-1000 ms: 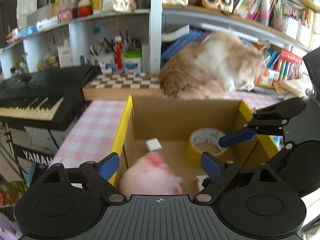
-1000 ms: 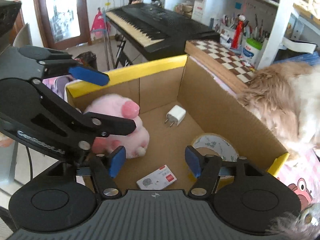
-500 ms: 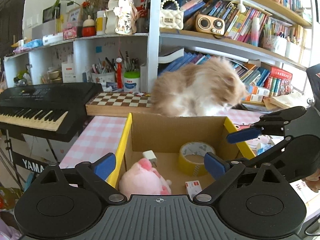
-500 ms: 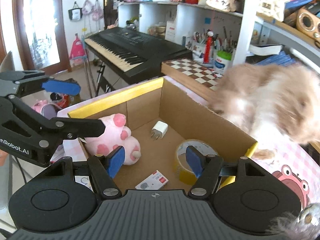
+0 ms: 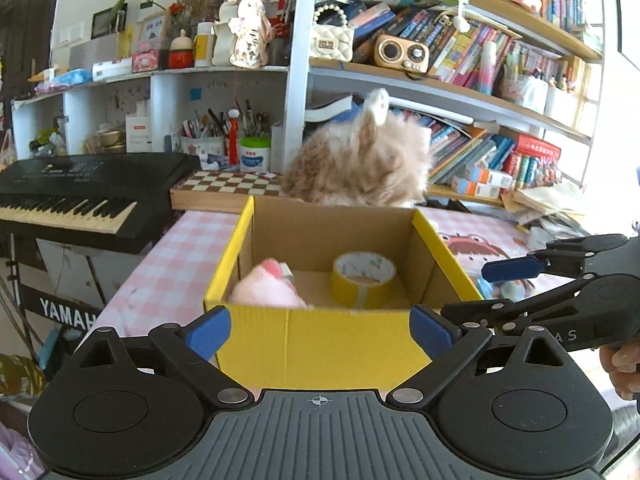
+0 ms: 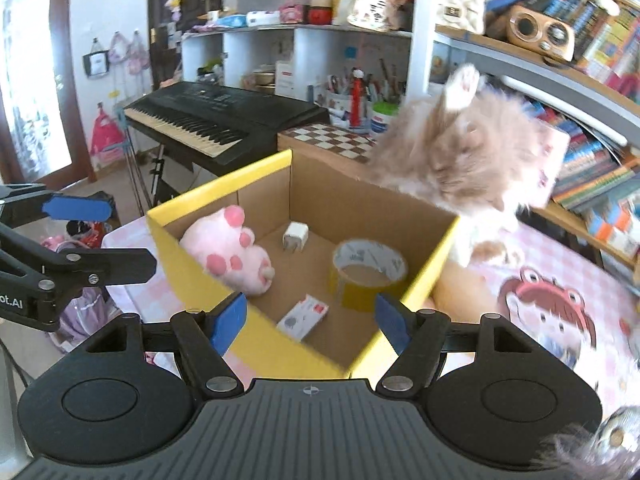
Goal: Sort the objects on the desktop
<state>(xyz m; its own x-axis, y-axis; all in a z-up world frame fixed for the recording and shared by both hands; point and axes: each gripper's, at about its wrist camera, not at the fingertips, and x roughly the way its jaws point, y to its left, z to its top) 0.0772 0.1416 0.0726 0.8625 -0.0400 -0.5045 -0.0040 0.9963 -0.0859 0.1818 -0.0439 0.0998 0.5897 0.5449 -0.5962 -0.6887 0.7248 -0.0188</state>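
A cardboard box (image 5: 320,344) with yellow outer walls stands on the pink checked tablecloth. Inside lie a pink plush toy (image 6: 228,252), a white charger plug (image 6: 295,236), a yellow tape roll (image 6: 368,272) and a small white card packet (image 6: 303,316). The left wrist view shows the plush toy (image 5: 268,290) and tape roll (image 5: 364,280) over the front wall. My left gripper (image 5: 320,328) stands wide open in front of that wall, holding nothing. My right gripper (image 6: 312,318) hovers at the box's near corner, jaws opening, nothing pressed between them.
A fluffy cream and tan cat (image 6: 472,160) sits right behind the box with one paw raised. A chessboard (image 5: 228,188) and a black keyboard (image 5: 80,196) stand at the back left. Crowded bookshelves (image 5: 480,80) fill the back. A hand (image 5: 624,364) grips the right tool.
Both grippers have drawn back from above the box to its near side. The pink plush, blurred between the left jaws before, now lies still in the box. The cat has lifted a paw.
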